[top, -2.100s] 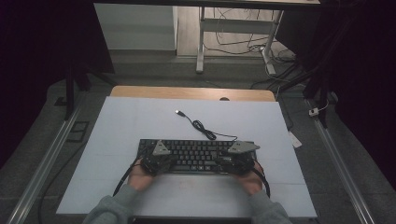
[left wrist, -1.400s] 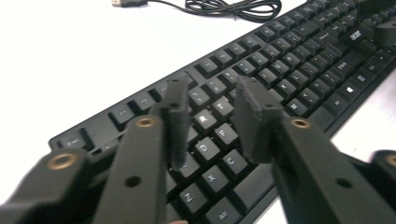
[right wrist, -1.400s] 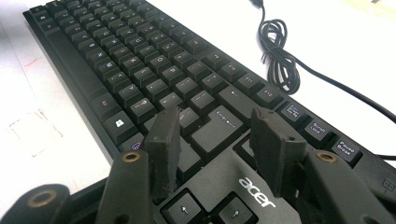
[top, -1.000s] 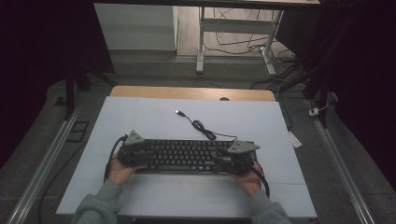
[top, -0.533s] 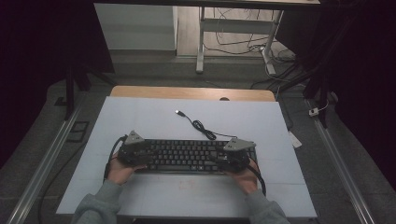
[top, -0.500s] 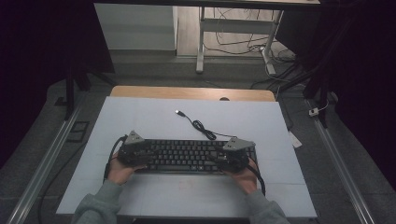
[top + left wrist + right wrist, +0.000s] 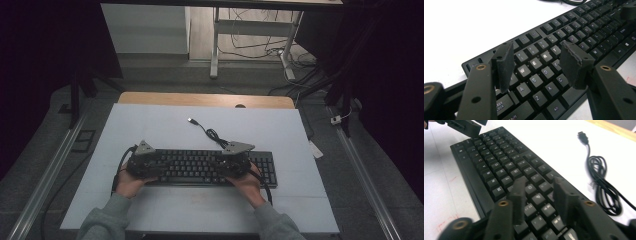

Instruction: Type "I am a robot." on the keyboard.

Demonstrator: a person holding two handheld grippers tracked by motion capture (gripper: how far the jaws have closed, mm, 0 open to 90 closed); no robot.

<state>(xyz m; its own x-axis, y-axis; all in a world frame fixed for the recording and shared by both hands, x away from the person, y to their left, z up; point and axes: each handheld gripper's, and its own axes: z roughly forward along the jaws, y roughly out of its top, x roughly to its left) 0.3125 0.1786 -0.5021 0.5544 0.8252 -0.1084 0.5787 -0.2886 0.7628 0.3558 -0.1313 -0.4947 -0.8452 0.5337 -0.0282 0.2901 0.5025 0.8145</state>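
- The left gripper (image 7: 536, 65) hovers over the left end of a black keyboard (image 7: 207, 167), its jaws set wide above the W, E, R and T keys; they have just been opening, with nothing between them.
- The right gripper (image 7: 537, 195) hangs over the keys right of the middle, near O and P, its jaws at a narrower gap that has just been closing, pads gripping nothing.
- The keyboard lies flat, lengthwise, on the near half of a white table (image 7: 150, 125).
- Its black cable (image 7: 602, 182) sits coiled just behind it, the plug (image 7: 191, 120) loose on the tabletop.
- Grey sleeves (image 7: 107, 220) enter from the table's near edge.
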